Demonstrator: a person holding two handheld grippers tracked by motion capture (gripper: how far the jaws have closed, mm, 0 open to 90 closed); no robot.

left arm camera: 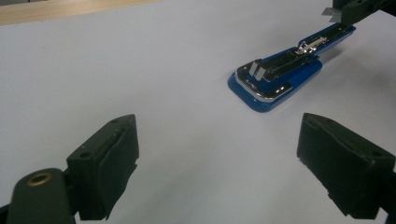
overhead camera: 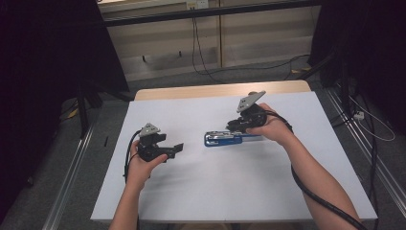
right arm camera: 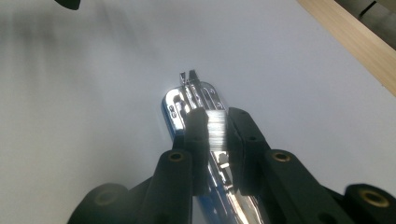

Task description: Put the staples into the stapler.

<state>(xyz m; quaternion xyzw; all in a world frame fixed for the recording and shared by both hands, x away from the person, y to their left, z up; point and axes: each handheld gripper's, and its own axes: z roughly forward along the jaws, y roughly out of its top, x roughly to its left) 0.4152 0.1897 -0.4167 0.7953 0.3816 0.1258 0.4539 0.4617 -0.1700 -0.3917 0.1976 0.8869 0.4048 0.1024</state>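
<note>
Stapler [overhead camera: 225, 138], opened flat on white worktop [overhead camera: 230, 191]; right gripper [right arm camera: 215, 128] clamps a strip of staples [right arm camera: 215, 130] above it; left gripper [left arm camera: 217, 163], jaws apart, rests at left.

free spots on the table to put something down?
Bare white table: the whole near strip between the forearms, the far-left corner beyond the left gripper, and the right edge. Crowded mid-table, where the right gripper works over the blue stapler.
</note>
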